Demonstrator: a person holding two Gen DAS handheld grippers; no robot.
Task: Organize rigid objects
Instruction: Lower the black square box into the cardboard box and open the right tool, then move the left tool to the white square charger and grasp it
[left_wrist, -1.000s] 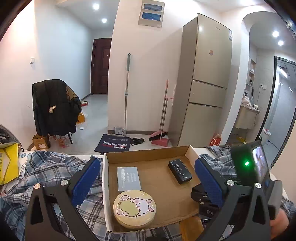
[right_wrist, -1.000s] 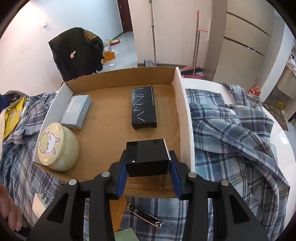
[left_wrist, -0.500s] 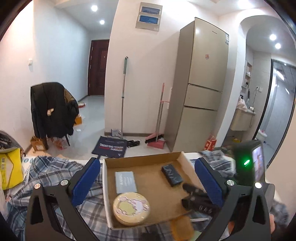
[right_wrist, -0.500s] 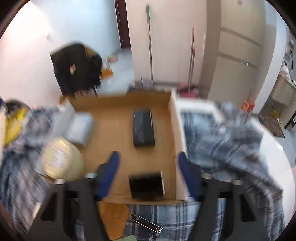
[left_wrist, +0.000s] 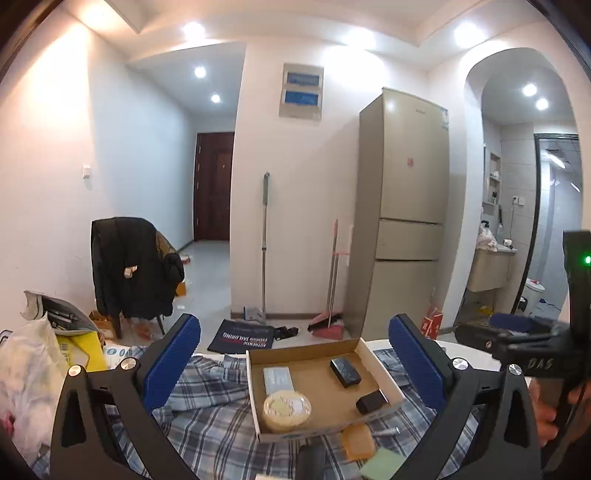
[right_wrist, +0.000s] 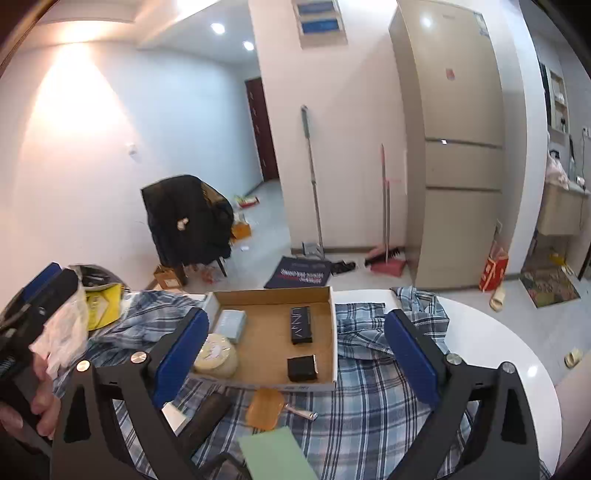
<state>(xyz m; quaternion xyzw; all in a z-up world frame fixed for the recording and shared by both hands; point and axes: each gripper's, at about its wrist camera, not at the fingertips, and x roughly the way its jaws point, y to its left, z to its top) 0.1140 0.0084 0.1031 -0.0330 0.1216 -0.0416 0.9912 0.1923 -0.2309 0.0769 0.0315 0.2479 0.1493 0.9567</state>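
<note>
An open cardboard tray (right_wrist: 273, 297) (left_wrist: 325, 428) lies on a plaid shirt. In it are a grey box (right_wrist: 231, 325), a long black box (right_wrist: 301, 325), a round cream tin (right_wrist: 216, 354) and a small black box (right_wrist: 303, 368) (left_wrist: 372, 401) in the near right corner. My right gripper (right_wrist: 295, 317) hangs above and behind the tray. Its jaws are opening wide and nothing is between them. My left gripper (left_wrist: 293, 321) is open and holds nothing, also high and back from the tray. Each gripper shows at the edge of the other's view.
Before the tray on the shirt (right_wrist: 369, 406) lie an orange flat piece (right_wrist: 265, 408), a metal clip (right_wrist: 301, 411), a green card (right_wrist: 273, 454) and a dark object (right_wrist: 208, 417). Bags (left_wrist: 33, 369) pile up at left. The white round table (right_wrist: 498, 332) ends at right.
The right gripper let go of the small black box, which now rests in the tray, and its jaws spread wide. Both grippers rose and drew back, so the tray looks smaller.
</note>
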